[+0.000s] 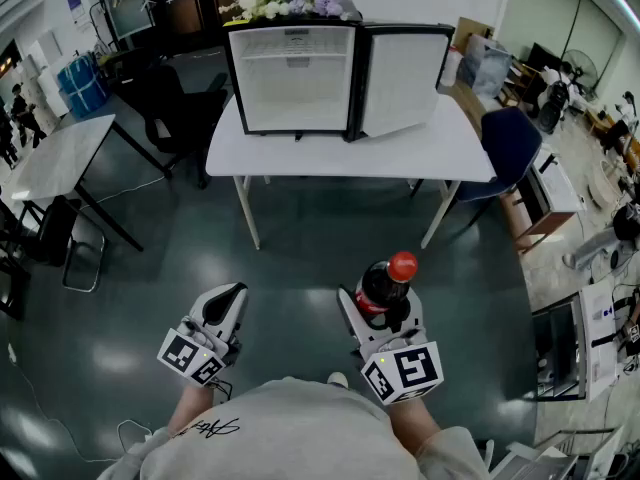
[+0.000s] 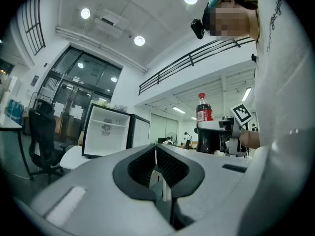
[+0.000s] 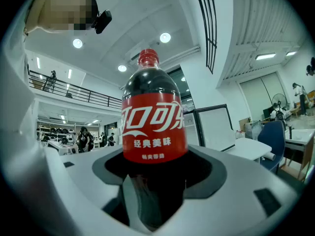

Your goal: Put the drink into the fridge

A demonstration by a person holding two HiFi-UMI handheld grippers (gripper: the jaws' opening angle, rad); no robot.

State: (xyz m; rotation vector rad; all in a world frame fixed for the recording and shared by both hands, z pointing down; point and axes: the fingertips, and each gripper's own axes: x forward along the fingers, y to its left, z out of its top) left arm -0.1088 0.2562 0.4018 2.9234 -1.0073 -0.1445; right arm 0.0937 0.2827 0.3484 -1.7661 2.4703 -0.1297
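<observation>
- Right gripper (image 1: 378,313) clamps the upright cola bottle (image 1: 388,280) — red cap on top.
- Left gripper (image 1: 226,306) — jaws together, nothing between them.
- Fridge (image 1: 295,78) stands open on the white table (image 1: 330,155).

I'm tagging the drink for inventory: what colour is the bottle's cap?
Red: the bottle has a red cap, clearest in the right gripper view.

The cola bottle (image 3: 150,90) carries a red label (image 3: 153,132) reading 可口可乐; beneath it, 经典美味.
</observation>
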